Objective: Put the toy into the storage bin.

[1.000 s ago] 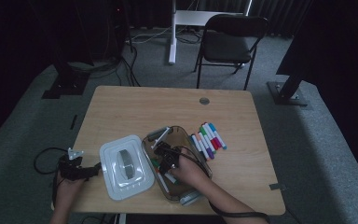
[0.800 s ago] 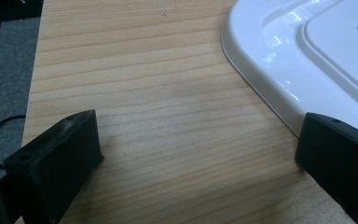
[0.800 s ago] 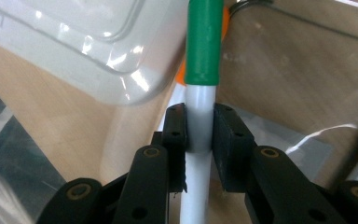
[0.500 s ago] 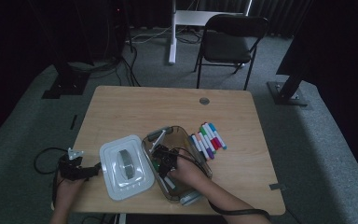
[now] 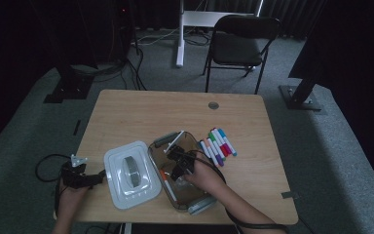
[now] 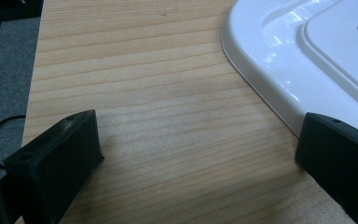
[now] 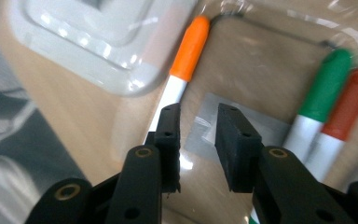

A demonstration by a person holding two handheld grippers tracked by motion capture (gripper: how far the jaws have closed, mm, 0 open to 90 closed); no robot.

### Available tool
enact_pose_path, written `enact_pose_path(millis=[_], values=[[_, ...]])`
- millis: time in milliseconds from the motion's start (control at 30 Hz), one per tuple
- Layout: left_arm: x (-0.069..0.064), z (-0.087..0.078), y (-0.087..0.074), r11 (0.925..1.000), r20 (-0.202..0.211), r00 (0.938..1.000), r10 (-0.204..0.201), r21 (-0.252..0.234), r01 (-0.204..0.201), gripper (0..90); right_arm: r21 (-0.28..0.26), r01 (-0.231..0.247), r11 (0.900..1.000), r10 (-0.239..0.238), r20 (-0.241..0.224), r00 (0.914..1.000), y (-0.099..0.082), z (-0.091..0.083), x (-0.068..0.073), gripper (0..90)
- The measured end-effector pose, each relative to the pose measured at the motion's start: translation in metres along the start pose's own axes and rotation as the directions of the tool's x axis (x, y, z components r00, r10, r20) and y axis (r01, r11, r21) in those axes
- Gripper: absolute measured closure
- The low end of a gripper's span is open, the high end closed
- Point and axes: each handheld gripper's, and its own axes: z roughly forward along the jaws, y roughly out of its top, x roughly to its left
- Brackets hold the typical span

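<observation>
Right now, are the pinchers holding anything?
No. The right gripper hangs open over the clear box, beside the orange marker. The left gripper is open on the table.

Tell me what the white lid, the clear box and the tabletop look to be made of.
White lid: likely glossy moulded plastic, given its sharp highlights and rounded rim. Clear box: probably transparent plastic; the markers and the table's wood tone show through its walls. Tabletop: pale wood or wood-look laminate with straight printed-looking grain and a matte finish.
</observation>
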Motion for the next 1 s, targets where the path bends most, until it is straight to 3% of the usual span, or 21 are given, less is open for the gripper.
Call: enact_pose_path(millis=[133, 300, 533, 767, 1000], values=[[0.000, 0.000, 0.000, 1.0000, 0.000, 1.0000, 0.000, 0.000, 0.000, 0.5, -0.081, -0.018, 0.9965, 0.018, -0.001, 0.9998, -0.006, -0.030, -0.010, 65.5], [0.000, 0.000, 0.000, 1.0000, 0.000, 1.0000, 0.000, 0.002, 0.000, 0.5, -0.181, -0.039, 0.9826, 0.038, -0.009, 0.9992, -0.013, -0.065, -0.023, 62.9], [0.000, 0.000, 0.000, 1.0000, 0.001, 1.0000, 0.000, 0.002, 0.000, 0.5, -0.300, -0.087, 0.9500, 0.093, 0.007, 0.9956, -0.025, -0.111, -0.045, 59.9], [0.000, 0.000, 0.000, 1.0000, 0.000, 1.0000, 0.000, 0.000, 0.000, 0.5, -0.346, -0.129, 0.9292, 0.149, 0.032, 0.9883, -0.037, -0.124, -0.071, 57.5], [0.000, 0.000, 0.000, 1.0000, 0.000, 1.0000, -0.003, -0.001, 0.003, 0.5, -0.357, -0.157, 0.9209, 0.185, 0.044, 0.9818, -0.049, -0.116, -0.098, 56.3]])
